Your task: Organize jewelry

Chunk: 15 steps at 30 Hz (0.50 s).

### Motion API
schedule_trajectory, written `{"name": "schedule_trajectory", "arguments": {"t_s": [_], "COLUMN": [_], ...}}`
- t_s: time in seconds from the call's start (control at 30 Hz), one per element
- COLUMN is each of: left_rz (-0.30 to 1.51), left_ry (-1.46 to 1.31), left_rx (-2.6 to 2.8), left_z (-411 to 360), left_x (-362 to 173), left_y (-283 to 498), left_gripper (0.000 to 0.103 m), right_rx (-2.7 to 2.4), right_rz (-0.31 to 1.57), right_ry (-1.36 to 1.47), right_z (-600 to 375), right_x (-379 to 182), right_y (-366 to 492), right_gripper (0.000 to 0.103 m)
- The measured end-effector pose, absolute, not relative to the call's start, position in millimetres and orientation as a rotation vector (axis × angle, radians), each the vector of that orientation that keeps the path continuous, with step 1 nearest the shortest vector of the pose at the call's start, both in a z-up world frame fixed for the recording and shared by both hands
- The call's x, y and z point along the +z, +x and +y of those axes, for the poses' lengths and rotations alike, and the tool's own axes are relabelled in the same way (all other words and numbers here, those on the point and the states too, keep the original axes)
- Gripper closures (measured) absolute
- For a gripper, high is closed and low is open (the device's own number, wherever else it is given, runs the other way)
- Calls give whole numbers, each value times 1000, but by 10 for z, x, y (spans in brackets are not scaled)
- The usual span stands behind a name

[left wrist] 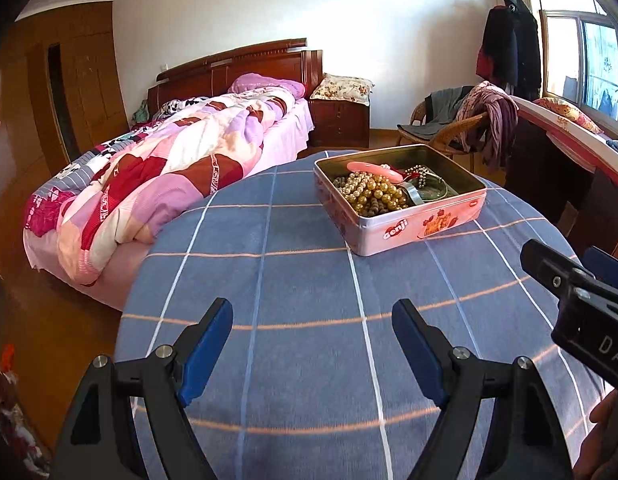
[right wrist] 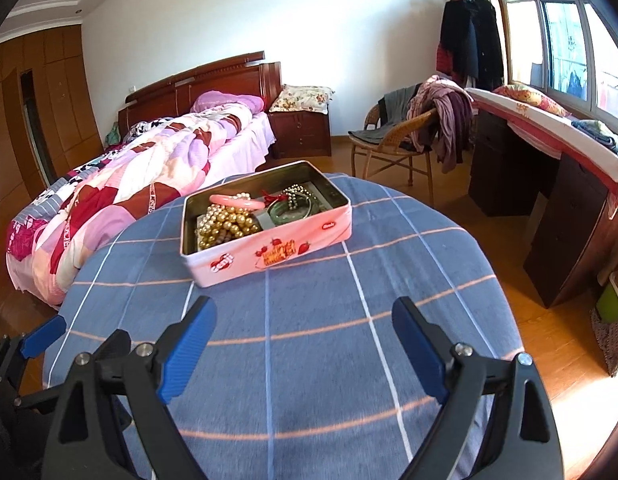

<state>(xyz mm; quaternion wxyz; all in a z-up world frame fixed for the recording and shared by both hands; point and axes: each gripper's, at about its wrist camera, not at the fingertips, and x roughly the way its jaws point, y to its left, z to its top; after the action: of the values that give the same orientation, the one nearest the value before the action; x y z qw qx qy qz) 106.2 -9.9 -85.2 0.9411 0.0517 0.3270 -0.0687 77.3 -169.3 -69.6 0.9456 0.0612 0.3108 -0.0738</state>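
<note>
Both claws, the left claw (left wrist: pixel 312 346) and the right claw (right wrist: pixel 305 346), hang spread wide with nothing in them over the blue worktop (right wrist: pixel 309 360). Farther back sits the pink tin (right wrist: pixel 269 252), full of beads (right wrist: pixel 225 224).

Bedroom with white walls (right wrist: pixel 269 20) and wood floor (right wrist: pixel 549 340). Bed (right wrist: pixel 129 184) with dark wooden headboard (right wrist: pixel 213 76) and patchwork quilt, left. Nightstand (right wrist: pixel 301 132) beside it, floral cushion on top. Wicker chair (right wrist: pixel 393 144) draped with clothes. Dark desk (right wrist: pixel 549 200) below a sunlit window (right wrist: pixel 561 44). Coats (right wrist: pixel 471 36) hang in the corner. Wooden wardrobe (right wrist: pixel 53 108) along the left wall.
</note>
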Motion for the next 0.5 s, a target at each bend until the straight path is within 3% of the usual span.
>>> {"name": "schedule_trajectory", "arguments": {"t_s": [0.5], "left_rz": [549], "left_ry": [66], "left_rx": [-142], "left_z": [21], "left_x": [-408], "left_y": [500], "left_gripper": [21], "right_rx": [-165], "right_rz": [485], "right_ry": [100], "right_z": [-1527], "right_x": [-226], "right_y": [229], "right_gripper": [2]}}
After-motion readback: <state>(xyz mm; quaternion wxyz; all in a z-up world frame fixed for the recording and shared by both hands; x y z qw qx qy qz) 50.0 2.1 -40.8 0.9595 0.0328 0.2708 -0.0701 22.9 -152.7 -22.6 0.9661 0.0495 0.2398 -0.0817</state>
